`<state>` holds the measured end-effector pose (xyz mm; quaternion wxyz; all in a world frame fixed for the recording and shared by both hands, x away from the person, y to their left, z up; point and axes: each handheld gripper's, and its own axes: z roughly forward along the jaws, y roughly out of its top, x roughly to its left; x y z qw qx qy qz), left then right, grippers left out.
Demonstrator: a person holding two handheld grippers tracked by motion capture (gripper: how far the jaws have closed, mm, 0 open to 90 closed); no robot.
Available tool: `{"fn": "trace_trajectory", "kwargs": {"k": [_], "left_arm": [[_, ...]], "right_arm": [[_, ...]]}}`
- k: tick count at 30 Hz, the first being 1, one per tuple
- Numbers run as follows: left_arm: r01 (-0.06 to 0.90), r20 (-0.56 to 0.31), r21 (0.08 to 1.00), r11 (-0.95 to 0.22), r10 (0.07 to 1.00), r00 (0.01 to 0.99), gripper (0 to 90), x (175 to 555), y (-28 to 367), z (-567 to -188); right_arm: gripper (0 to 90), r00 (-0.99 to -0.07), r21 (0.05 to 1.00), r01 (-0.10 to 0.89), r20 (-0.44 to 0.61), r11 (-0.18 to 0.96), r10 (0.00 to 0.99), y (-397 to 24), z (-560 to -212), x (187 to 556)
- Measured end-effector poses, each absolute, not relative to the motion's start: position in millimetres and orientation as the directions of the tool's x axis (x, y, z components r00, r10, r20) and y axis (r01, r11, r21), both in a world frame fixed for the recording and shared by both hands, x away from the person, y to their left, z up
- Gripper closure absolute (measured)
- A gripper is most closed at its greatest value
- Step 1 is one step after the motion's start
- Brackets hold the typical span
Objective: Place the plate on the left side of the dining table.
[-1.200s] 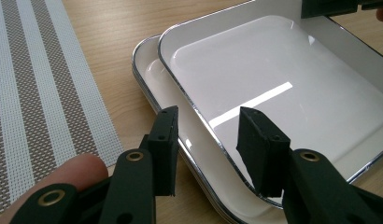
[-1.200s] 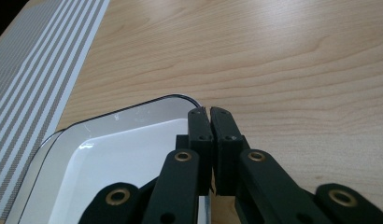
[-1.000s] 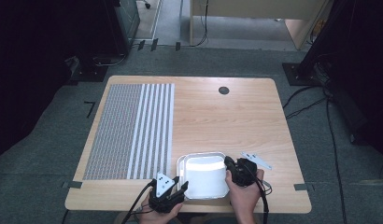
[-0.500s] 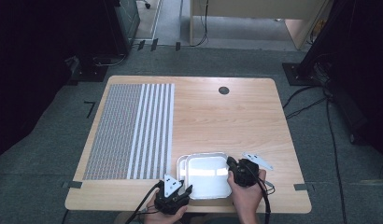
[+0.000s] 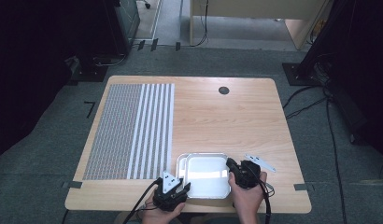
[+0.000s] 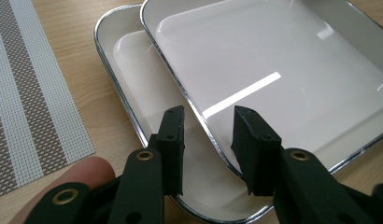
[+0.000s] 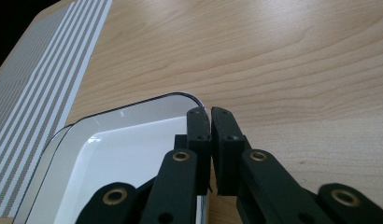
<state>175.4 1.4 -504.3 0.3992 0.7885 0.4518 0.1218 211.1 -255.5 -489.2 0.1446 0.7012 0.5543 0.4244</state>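
Left gripper view: left tool (image 6: 206,140) partly open, jaws just closing, straddling near rim of upper tray (image 6: 273,70); pads not yet pressing. Upper tray nested askew in lower tray (image 6: 129,60), corner riding over lower rim. Right gripper view: right tool (image 7: 210,140) pinched shut on upper tray's right rim, beside its far corner.

High view: both trays at near edge of desk (image 5: 236,116), just right of striped placemat (image 5: 133,126); small white piece (image 5: 260,163) beyond right tool.

Progress, judged: early. Upper tray gripped on one side only, neither lifted nor parted from lower tray; second grip and separation outstanding.

Pose: both hands low at near edge, left hand (image 5: 164,212) angled forward and right, right hand (image 5: 245,193) angled inward towards tray.
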Motion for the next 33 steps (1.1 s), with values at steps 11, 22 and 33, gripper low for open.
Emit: {"fn": "trace_trajectory", "kwargs": {"k": [11, 22, 33], "left_arm": [[0.625, -0.16, 0.732, -0.271, 0.824, 0.544, 73.0, 174, 0, -505], [0.634, -0.172, 0.738, -0.23, 0.845, 0.507, 76.6, 176, 5, -498], [0.616, -0.154, 0.755, -0.224, 0.853, 0.498, 87.1, 177, 4, -492]], "right_arm": [[88.0, 0.01, 0.703, 0.658, 0.348, -0.269, 0.937, -247, -487, 212], [88.0, 0.027, 0.678, 0.669, 0.387, -0.305, 0.922, -246, -491, 213], [88.4, 0.06, 0.662, 0.659, 0.427, -0.357, 0.902, -244, -490, 213]]}}
